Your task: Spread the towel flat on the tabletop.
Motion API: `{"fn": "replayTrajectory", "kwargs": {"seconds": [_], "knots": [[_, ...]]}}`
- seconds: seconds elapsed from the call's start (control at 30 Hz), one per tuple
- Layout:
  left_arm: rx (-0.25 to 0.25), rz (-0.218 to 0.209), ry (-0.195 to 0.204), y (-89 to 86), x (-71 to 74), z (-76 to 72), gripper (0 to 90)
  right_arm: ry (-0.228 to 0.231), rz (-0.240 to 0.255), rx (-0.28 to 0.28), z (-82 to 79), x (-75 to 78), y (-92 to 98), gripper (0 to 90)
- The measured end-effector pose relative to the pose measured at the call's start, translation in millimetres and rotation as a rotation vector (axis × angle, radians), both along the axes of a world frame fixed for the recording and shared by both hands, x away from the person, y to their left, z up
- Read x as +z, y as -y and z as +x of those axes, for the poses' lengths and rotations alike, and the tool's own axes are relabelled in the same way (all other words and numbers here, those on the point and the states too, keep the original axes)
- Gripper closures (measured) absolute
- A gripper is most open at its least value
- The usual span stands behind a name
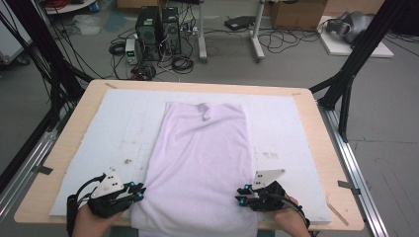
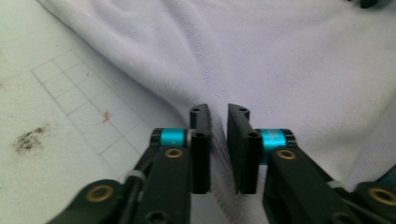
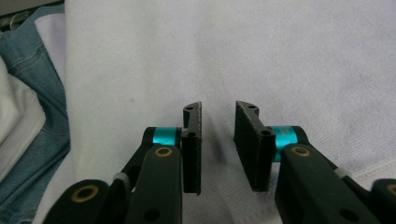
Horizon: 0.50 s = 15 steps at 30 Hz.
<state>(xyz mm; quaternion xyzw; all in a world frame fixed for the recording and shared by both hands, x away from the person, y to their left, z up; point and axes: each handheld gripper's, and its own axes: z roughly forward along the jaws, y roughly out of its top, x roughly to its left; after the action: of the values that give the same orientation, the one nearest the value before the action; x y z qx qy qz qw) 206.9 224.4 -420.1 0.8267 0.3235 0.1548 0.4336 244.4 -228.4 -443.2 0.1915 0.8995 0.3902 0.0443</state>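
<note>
1. High view: a pale shirt point(image 1: 200, 163) lies flat on the white mat point(image 1: 99, 138), collar far, hem at the near table point(image 1: 69, 123) edge, long axis running away from the person. The left gripper point(image 1: 140, 191) sits at the shirt's near left edge, the right gripper point(image 1: 240, 195) on its near right part; each points inward, equally near.

2. Left gripper view: the jaws stand a narrow gap apart, not clamped. The shirt's edge point(image 2: 154, 100) runs diagonally just ahead; the fabric lies ahead and to the right, and bare gridded mat lies to the left.

3. Right gripper view: the jaws are slightly apart over the shirt point(image 3: 280, 60), which spreads beneath and ahead, nothing pinched. Blue denim point(image 3: 28, 93) shows at the left.
</note>
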Motion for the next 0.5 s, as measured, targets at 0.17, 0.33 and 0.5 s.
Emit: {"fn": "replayTrajectory", "kwargs": {"seconds": [0.17, 0.33, 0.5], "knots": [[-0.014, -0.013, 0.024, 1.6, 0.3, 11.5, 69.1, 0.012, 0.013, -0.020, 3.3, 7.8, 5.1, 70.6], [-0.046, -0.002, -0.048, 14.5, -14.9, 37.4, 68.1, 0.021, -0.025, -0.042, 9.9, 8.1, 5.2, 66.2], [-0.067, 0.032, -0.084, 25.1, -25.8, 42.9, 84.5, 0.011, -0.030, -0.038, 11.4, 2.0, 6.1, 87.2]]}}
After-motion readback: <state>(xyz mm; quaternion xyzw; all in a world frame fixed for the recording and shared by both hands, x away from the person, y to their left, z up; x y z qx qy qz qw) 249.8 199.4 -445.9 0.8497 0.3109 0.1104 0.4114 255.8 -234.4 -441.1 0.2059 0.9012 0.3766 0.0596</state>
